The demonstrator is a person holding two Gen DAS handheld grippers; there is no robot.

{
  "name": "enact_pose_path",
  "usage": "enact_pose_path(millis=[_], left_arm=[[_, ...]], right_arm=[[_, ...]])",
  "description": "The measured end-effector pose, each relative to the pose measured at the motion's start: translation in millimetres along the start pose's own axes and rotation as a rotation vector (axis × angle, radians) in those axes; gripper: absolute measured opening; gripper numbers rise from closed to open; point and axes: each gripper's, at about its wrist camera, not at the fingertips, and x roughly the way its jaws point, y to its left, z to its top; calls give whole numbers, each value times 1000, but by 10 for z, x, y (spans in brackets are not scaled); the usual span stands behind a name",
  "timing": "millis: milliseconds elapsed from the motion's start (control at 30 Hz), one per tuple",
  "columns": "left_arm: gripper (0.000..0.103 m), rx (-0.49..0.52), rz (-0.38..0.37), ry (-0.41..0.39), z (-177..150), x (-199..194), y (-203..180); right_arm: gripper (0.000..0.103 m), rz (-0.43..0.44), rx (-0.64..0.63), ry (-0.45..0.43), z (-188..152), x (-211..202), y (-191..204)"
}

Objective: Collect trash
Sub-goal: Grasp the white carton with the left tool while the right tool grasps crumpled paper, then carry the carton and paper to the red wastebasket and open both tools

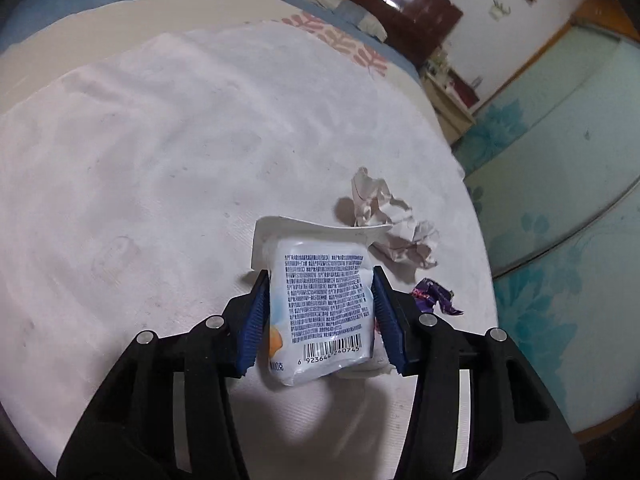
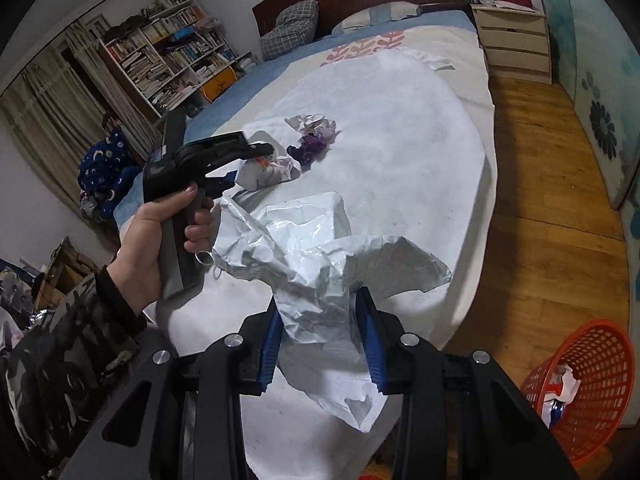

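Two grippers worked over one bed's white cover (image 1: 168,128). The left gripper (image 1: 318,312) had its pads pressed on both sides of one white printed packet (image 1: 324,300). At two o'clock from the packet lay one crumpled paper wad (image 1: 394,220), and at three o'clock one purple wrapper (image 1: 434,296). The right gripper (image 2: 320,344) clamped one crumpled silver-white plastic bag (image 2: 316,256). At four o'clock from it, one orange basket (image 2: 600,376) stood on the floor, holding some trash.
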Motion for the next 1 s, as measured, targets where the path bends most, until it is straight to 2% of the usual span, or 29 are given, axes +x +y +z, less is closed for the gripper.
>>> enact_pose_path(millis=[100,167,333,433,533,600,667,767,867,967,1000], left_arm=[[49,14,-2,-44,-65,-167,-6],[49,26,32,-84,-99,-320,-37],[49,87,39,-193,-289,-1045,-237],[49,143,15,-242,-528,-1577,-513],[49,168,-12,-261,-718,-1877,-780],[50,208,-43,-261,-855,-2014,-1100],[50,267,-47,-260,-932,-2041,-1433],[50,346,-145,-234,-1008,-1958,-2014],[50,433,-218,-180,-1169,-1681,-2609],[50,524,-270,-80,-1484,-1187,-3200],[50,548,-284,-46,-1590,-1025,-3328]], right_arm=[[37,9,-2,-9,33,-56,-5],[37,11,-13,-18,71,-97,21],[37,30,-60,-61,128,-398,76],[37,26,-80,-110,184,-699,78],[37,6,-76,-189,259,-1162,-48],[37,-26,-60,-251,287,-1524,-222],[37,-92,-35,-306,272,-1887,-457],[37,-176,5,-374,183,-2301,-793],[37,-267,88,-424,-21,-2631,-1310],[37,-398,267,-365,-317,-2699,-2077],[37,-415,304,-356,-420,-2682,-2264]])
